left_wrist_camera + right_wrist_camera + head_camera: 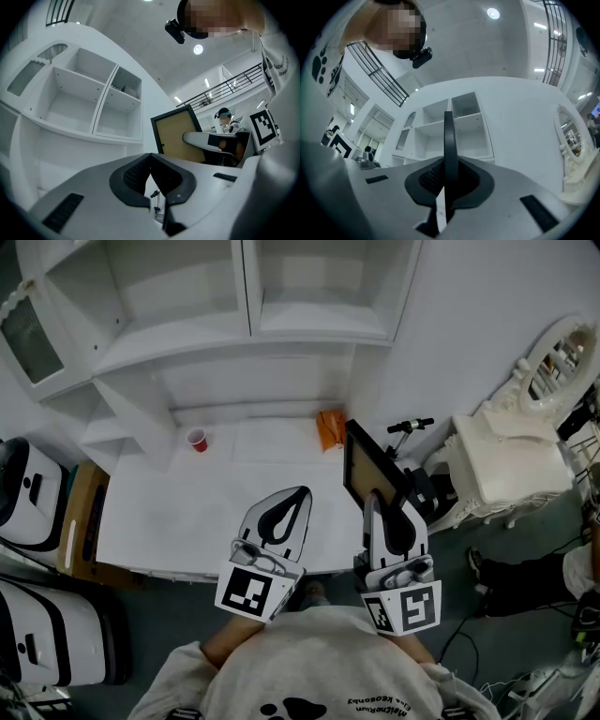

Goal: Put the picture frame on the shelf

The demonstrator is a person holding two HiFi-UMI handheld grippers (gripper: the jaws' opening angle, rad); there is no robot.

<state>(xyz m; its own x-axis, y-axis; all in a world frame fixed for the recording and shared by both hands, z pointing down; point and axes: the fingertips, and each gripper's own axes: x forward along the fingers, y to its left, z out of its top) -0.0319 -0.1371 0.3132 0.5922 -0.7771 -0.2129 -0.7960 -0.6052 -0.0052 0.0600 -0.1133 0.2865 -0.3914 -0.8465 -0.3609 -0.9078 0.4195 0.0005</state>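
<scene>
The picture frame (370, 465), black-edged with a tan back, is held upright above the right end of the white table (169, 521). My right gripper (386, 512) is shut on its lower edge. In the right gripper view the frame (449, 154) runs edge-on between the pads, with the white shelf unit (454, 126) behind it. My left gripper (281, 512) hangs over the table's front, its jaws together with nothing between them. From the left gripper view the frame (180, 136) shows to the right of the shelf compartments (84, 103). The shelf unit (253, 324) rises behind the table.
A small red cup (197, 440) stands at the table's back left. An orange object (330, 427) lies at the back right. A white ornate dresser with an oval mirror (553, 362) stands to the right. White cases (33, 493) sit on the floor at left.
</scene>
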